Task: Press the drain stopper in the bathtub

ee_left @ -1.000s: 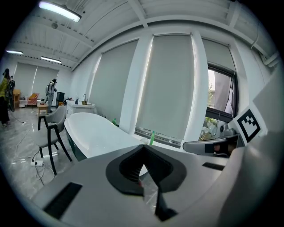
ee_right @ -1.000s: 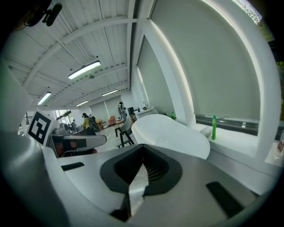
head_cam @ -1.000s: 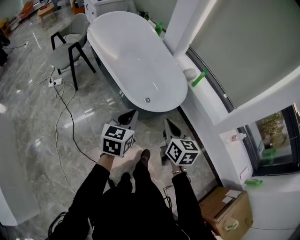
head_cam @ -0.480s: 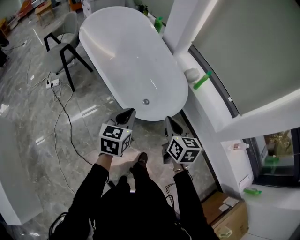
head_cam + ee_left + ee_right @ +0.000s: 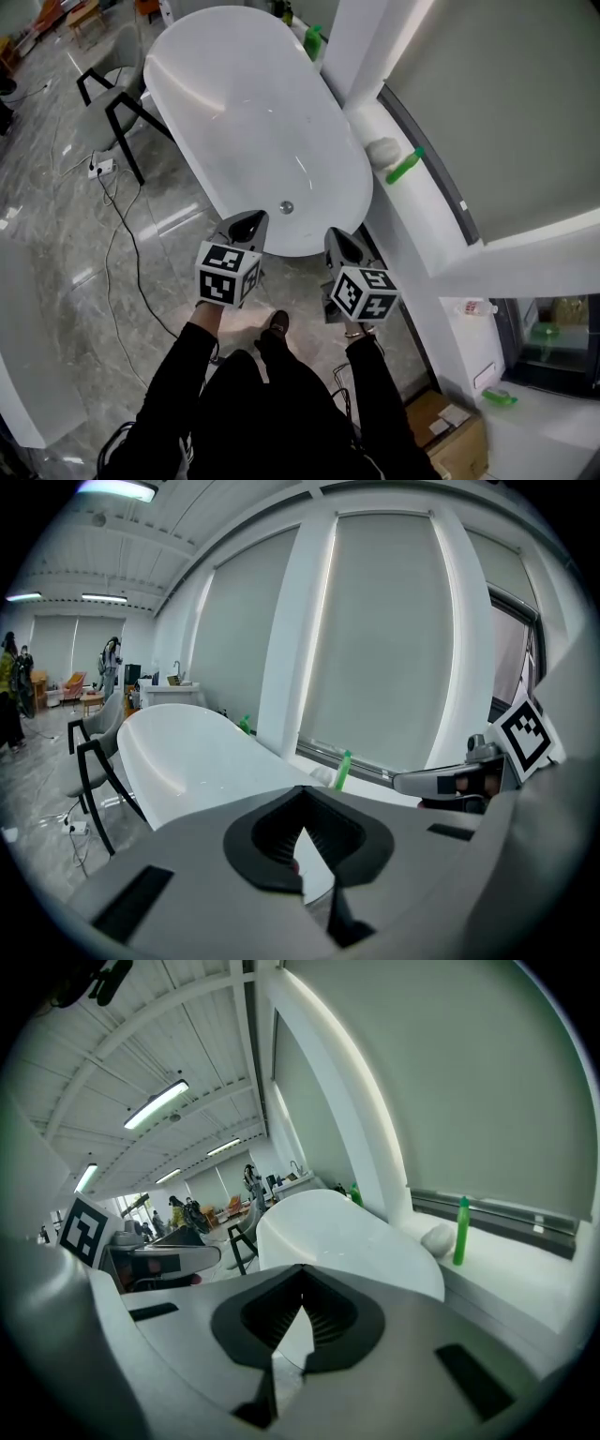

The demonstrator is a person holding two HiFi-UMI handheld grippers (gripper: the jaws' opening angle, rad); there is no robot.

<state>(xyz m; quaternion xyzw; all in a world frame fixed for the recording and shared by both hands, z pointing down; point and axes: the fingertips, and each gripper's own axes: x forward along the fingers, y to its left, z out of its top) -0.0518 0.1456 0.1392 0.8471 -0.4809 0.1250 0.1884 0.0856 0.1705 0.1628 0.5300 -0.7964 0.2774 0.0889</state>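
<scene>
Plainly, the white bathtub (image 5: 234,112) filled the upper middle of the head view, and its drain stopper (image 5: 287,207) sat on the tub floor near the end closest to the person. Both tools hung just short of that near rim, outside the tub. The left gripper (image 5: 249,219) and the right gripper (image 5: 336,238) each had their fingers closed together on nothing, as their own views showed. That suited the step, I judged, since a closed tip makes a firm point for pushing. To do it well, one gripper, likely the left as it stood nearer the stopper, would reach over the rim. It would then come straight down on the stopper's centre and push squarely, not at a slant that might skid on the glossy surface. Counted: one bathtub, one chair (image 5: 108,89) beside it, two grippers, and two bottles by the tub. These were a green bottle (image 5: 405,165) standing on the window sill (image 5: 403,202) and a second green bottle (image 5: 313,39) past the far end. There was one stopper.
</scene>
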